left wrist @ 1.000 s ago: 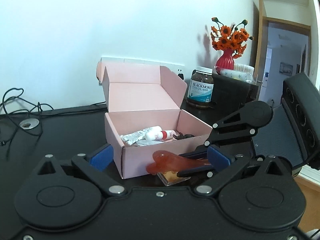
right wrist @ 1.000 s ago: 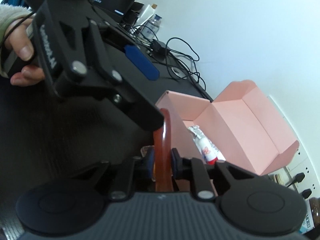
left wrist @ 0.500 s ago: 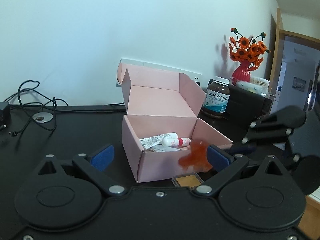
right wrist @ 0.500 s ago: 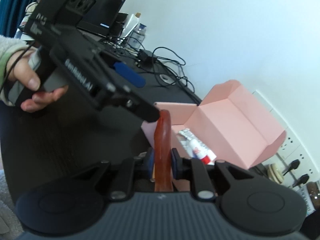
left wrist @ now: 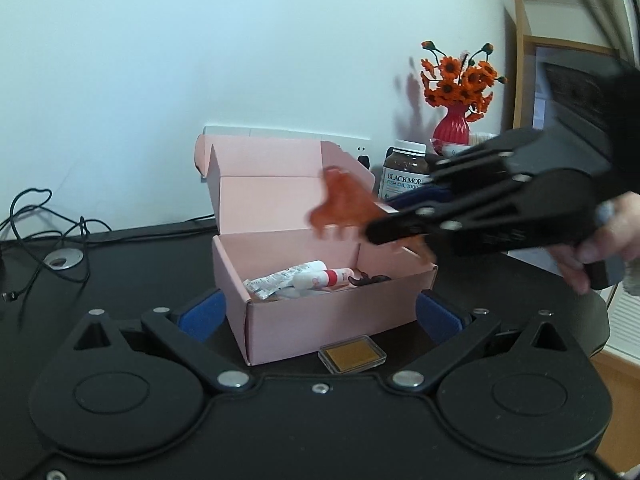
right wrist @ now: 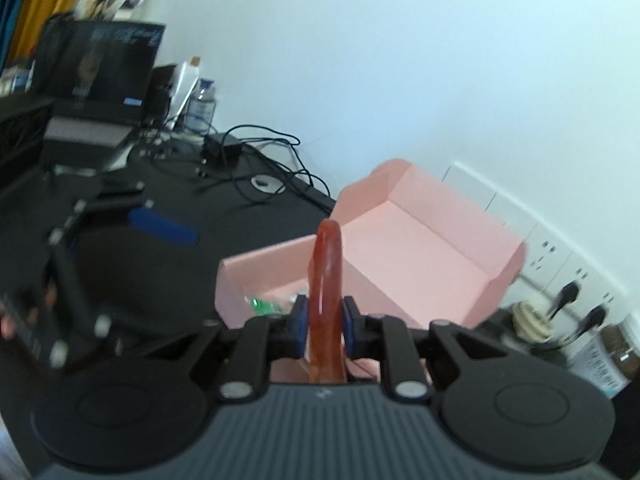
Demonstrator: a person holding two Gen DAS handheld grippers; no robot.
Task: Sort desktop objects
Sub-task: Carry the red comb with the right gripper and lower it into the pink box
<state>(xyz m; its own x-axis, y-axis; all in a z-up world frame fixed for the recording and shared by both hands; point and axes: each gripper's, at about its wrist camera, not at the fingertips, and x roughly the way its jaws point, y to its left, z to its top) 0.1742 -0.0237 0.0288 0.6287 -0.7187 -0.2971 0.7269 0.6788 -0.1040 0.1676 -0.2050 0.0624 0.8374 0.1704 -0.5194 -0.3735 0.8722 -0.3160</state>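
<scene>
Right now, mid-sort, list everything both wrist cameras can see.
scraping board: 1, translucent orange-red, held above box
box: 1, pink, lid open, on desk
tubes and sachets: several, white, red and green, inside box
flat case: 1, clear with gold insert, desk in front of box
supplement jar: 1, brown, right of box
vase of flowers: 1, red, orange blooms, behind jar
cables: several, black, desk left
laptop: 1, dark, far left
desk: 1, black
left claw: open, empty
right claw: shut on scraping board
</scene>
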